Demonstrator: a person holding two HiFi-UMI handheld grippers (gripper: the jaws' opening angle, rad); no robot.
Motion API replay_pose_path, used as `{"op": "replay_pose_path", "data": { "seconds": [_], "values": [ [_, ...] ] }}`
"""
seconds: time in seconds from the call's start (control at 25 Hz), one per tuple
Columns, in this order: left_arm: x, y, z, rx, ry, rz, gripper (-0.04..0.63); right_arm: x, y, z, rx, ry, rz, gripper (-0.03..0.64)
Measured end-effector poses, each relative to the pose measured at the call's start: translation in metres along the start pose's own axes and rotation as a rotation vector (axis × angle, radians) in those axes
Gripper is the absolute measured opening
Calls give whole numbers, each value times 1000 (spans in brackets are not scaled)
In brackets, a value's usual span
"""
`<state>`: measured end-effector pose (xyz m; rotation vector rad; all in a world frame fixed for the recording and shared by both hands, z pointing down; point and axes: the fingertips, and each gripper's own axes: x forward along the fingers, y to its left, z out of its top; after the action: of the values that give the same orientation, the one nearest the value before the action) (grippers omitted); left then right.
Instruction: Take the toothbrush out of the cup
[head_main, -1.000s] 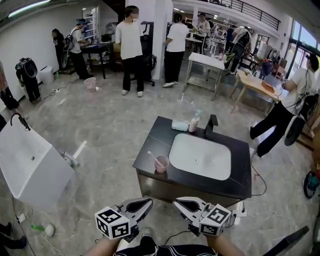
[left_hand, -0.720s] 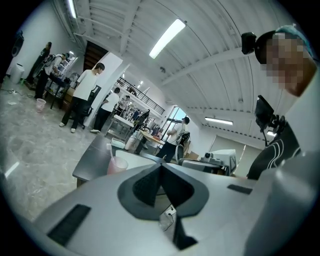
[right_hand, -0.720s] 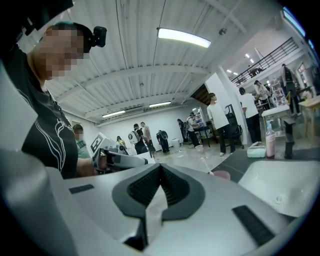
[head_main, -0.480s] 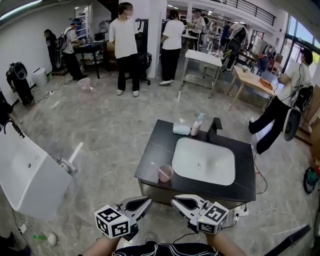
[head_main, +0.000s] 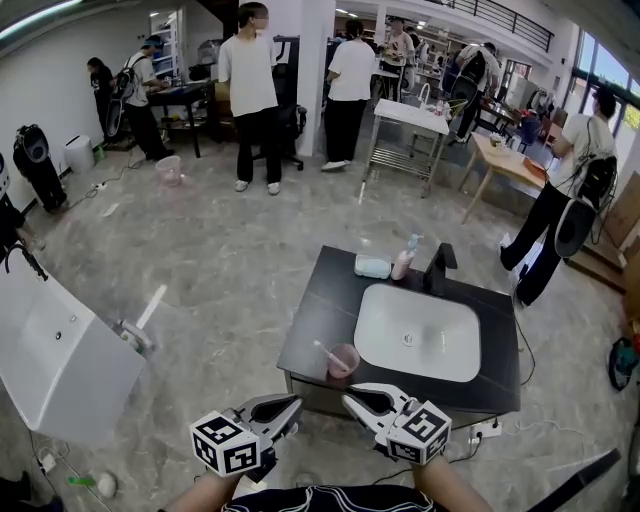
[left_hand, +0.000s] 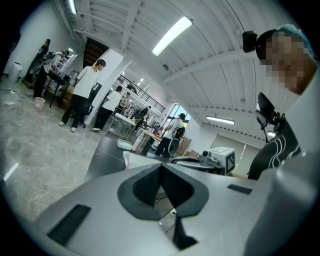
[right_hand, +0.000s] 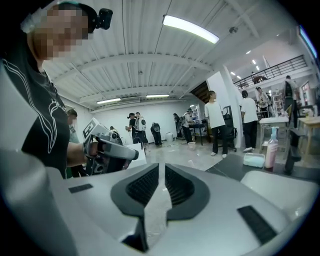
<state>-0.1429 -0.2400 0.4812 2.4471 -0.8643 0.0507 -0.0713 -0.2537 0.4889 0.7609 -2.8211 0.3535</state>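
In the head view a pink cup (head_main: 344, 361) stands on the near left corner of the black counter (head_main: 320, 325). A white toothbrush (head_main: 326, 351) leans out of it to the left. Both grippers are held side by side low in that view, short of the counter's front edge and apart from the cup. My left gripper (head_main: 297, 403) (left_hand: 160, 165) is shut, pads meeting at the tips, with nothing in it. My right gripper (head_main: 348, 399) (right_hand: 161, 167) has just been opening: a narrow slit shows between its pads, and nothing is between them.
A white basin (head_main: 417, 335) is set in the counter, with a black faucet (head_main: 439, 264), a pink soap bottle (head_main: 404, 262) and a pale soap dish (head_main: 372, 267) behind it. A white sink unit (head_main: 55, 345) stands at the left. Several people stand around the room.
The counter and cup now lie closer to both grippers, which have moved forward toward them. The cup shows nearer the right gripper's tip. A person at the right has walked on.
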Motion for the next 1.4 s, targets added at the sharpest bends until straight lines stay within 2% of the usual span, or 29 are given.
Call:
{"op": "replay_pose_path", "data": {
  "seconds": [0.08, 0.24, 0.56, 0.84, 1.2, 1.32, 1.4],
  "values": [
    [0, 5, 1, -5, 3, 0, 3, 7, -7, 0, -19, 18, -14, 43],
    [3, 18, 1, -15, 7, 2, 3, 24, -22, -1, -78, 58, -35, 53],
    [1, 34, -1, -38, 24, 6, 3, 65, -51, -12, -230, 195, -92, 119],
    [-5, 45, -6, -58, 37, 27, 3, 92, -78, -29, -394, 313, -168, 123],
    [-14, 51, -13, -76, 46, 50, 3, 105, -85, -47, -352, 357, -139, 116],
    [-17, 53, -15, -76, 47, 56, 3, 106, -86, -44, -360, 347, -156, 65],
    [-19, 54, -14, -76, 47, 59, 3, 106, -87, -44, -359, 344, -164, 54]
  ]
}}
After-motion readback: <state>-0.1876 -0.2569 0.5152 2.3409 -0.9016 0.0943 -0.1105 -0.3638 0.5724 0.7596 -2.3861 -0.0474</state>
